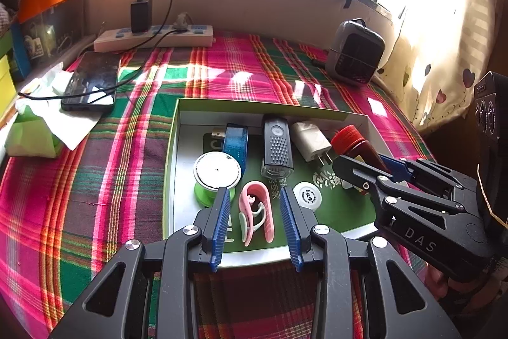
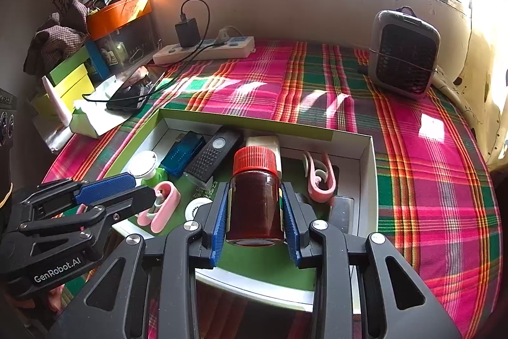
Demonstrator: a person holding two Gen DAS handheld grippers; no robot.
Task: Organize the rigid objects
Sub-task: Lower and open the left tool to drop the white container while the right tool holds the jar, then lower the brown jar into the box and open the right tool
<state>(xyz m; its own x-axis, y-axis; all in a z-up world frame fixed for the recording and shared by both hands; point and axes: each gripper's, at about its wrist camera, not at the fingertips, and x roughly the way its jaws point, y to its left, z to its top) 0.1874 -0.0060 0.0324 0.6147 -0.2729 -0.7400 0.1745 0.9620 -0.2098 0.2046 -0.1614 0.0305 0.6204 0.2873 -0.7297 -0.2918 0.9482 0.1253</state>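
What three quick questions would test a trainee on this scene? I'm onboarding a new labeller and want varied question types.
1. True or false: the right tongs are shut on the dark brown jar with the red ribbed cap.
2. What lies between the open pads of the left tongs, untouched?
A. white wall charger
B. pink plastic clip
C. black phone
3. Fill in: the blue translucent USB stick lies inside the shallow green-rimmed cardboard ____.

Key: 1 true; 2 B; 3 box.
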